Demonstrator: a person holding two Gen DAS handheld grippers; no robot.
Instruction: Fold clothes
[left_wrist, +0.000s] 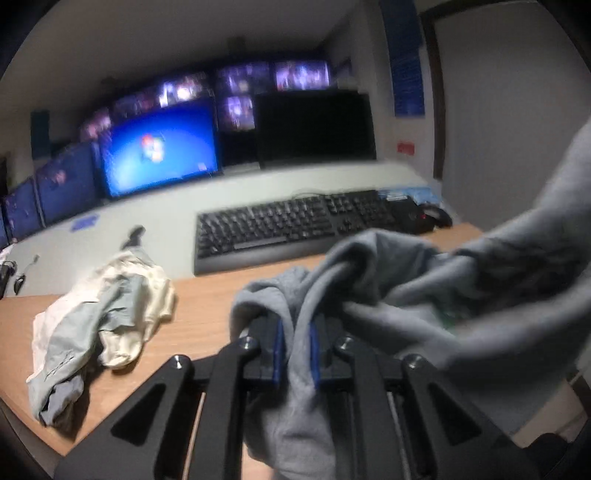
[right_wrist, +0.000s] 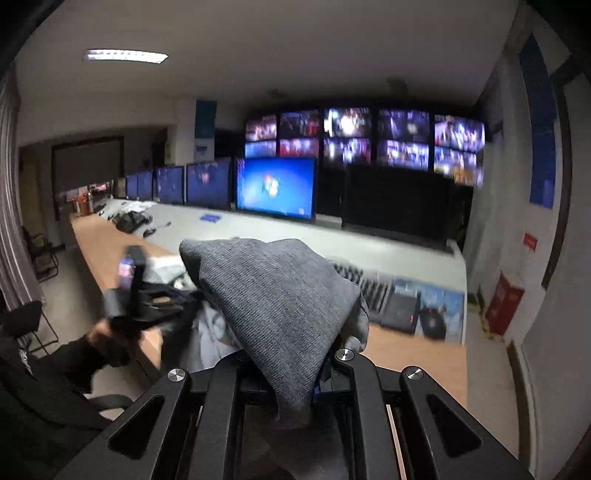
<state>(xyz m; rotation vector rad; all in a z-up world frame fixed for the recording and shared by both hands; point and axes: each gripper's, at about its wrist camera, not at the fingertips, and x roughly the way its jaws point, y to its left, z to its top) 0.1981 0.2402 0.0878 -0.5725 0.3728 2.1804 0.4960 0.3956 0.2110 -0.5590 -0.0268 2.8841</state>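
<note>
Wooden desk is backed by monitors and a keyboard. Grey garment is held above it, pinched between nearly closed left gripper pads. Right gripper is clamped on another bunch, fingers mostly hidden.

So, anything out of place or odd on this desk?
Mostly the setting: a crumpled pale garment lies unfolded on the wooden desk beside a keyboard. Both grippers clamp the grey garment.

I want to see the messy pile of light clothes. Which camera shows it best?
The left wrist view: the crumpled pale clothes lie in plain sight on the wooden desk. In the right wrist view the grey garment hides them almost entirely.
</note>
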